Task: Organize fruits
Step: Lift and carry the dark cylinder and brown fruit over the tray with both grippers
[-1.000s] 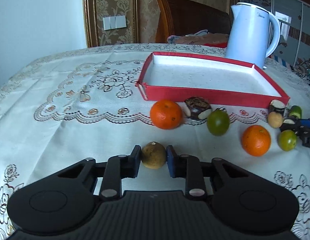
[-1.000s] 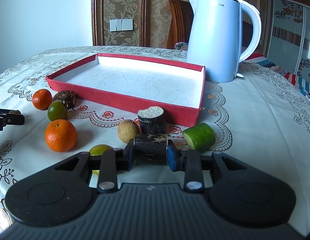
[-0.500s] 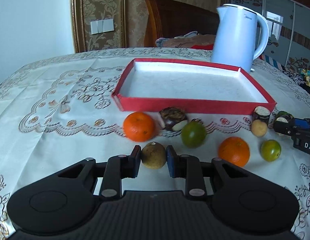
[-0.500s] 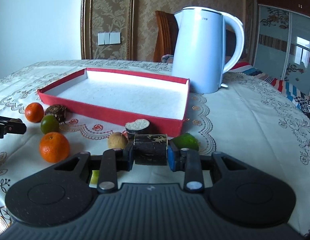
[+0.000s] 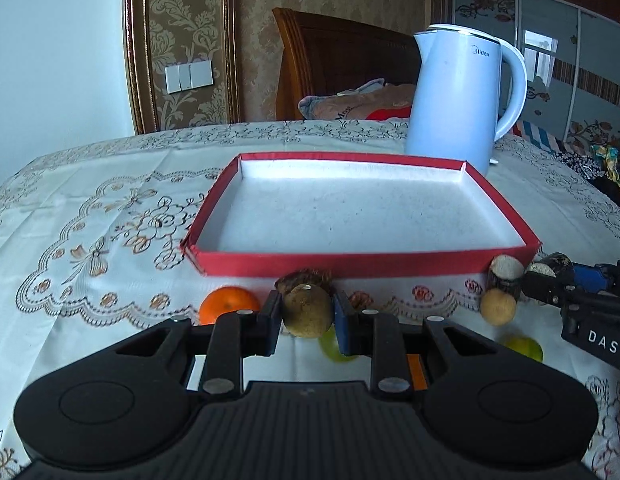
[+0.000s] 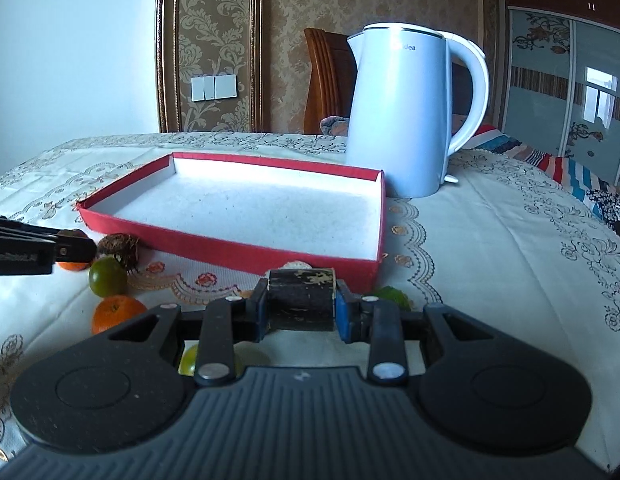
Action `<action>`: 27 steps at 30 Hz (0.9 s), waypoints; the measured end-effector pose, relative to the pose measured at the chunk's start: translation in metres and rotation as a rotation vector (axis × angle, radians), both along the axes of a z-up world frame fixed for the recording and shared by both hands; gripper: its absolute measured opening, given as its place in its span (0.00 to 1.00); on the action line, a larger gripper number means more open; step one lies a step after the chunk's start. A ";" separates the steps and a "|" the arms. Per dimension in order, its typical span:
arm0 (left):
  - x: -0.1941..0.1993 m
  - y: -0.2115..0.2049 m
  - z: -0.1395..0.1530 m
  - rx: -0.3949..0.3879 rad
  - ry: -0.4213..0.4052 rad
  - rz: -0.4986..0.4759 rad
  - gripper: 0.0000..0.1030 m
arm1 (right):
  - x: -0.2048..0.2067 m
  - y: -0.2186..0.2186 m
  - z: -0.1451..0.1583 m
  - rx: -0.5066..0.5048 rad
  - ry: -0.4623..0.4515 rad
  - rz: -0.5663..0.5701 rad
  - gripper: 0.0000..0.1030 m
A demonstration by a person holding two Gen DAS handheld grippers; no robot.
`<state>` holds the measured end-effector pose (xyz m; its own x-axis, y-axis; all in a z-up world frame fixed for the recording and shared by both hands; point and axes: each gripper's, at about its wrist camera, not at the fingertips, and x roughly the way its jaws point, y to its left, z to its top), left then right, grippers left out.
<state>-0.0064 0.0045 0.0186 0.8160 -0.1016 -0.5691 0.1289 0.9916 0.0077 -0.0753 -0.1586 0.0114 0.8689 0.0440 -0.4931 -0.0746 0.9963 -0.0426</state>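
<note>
Two grippers, both loaded. Our left gripper [image 5: 306, 316] is clamped on a small brown round fruit [image 5: 307, 311], pads [image 5: 271, 322] pressed to its sides, held up off the cloth just in front of the red tray [image 5: 361, 263]. Our right gripper [image 6: 301, 306] is clamped on a dark cylindrical chunk [image 6: 301, 299] w/ pale flecks on its bark, lying crosswise btwn the pads, also up near the tray's front wall [image 6: 246, 246].

Tray inside is white, nothing in it that we see. It sits on the lace tablecloth [image 5: 90, 240], white kettle [image 5: 457, 96] right behind its far right corner.

Rest of the fruit lies on the cloth in front of the tray. In the left wrist view: an orange [image 5: 226, 307] left of the held fruit, a dark rough-skinned piece [image 5: 306, 278] peeking out behind it, a green fruit [image 5: 329, 346] partly hidden below the jaw. Over to the right, a cut dark stub w/ pale end [image 5: 505, 274], a second small brown fruit [image 5: 497, 306] just beside it, a yellow-green fruit [image 5: 523, 349] nearer us.

In the right wrist view: a green round fruit [image 6: 107, 277] next to the dark rough piece, a second orange [image 6: 116, 312] nearer us, a green chunk [image 6: 391, 296] partly hidden behind the right finger, a yellowish fruit [image 6: 190, 362] under the gripper body. Whether the held items are over the tray rim yet, we can't tell.
</note>
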 end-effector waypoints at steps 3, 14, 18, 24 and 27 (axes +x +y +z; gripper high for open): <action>0.009 -0.005 0.000 -0.005 -0.001 0.008 0.26 | 0.005 0.003 0.006 -0.001 -0.009 -0.007 0.30; 0.050 -0.012 0.003 -0.012 0.006 0.067 0.26 | 0.046 0.010 0.014 0.009 0.002 -0.047 0.30; 0.064 -0.013 0.006 -0.008 -0.011 0.071 0.26 | 0.065 0.009 0.015 0.021 0.017 -0.064 0.30; 0.092 -0.016 0.001 -0.007 0.016 0.080 0.26 | 0.098 0.005 0.007 0.056 0.061 -0.102 0.30; 0.107 -0.017 -0.006 -0.012 0.069 0.081 0.26 | 0.113 0.000 0.001 0.066 0.087 -0.127 0.30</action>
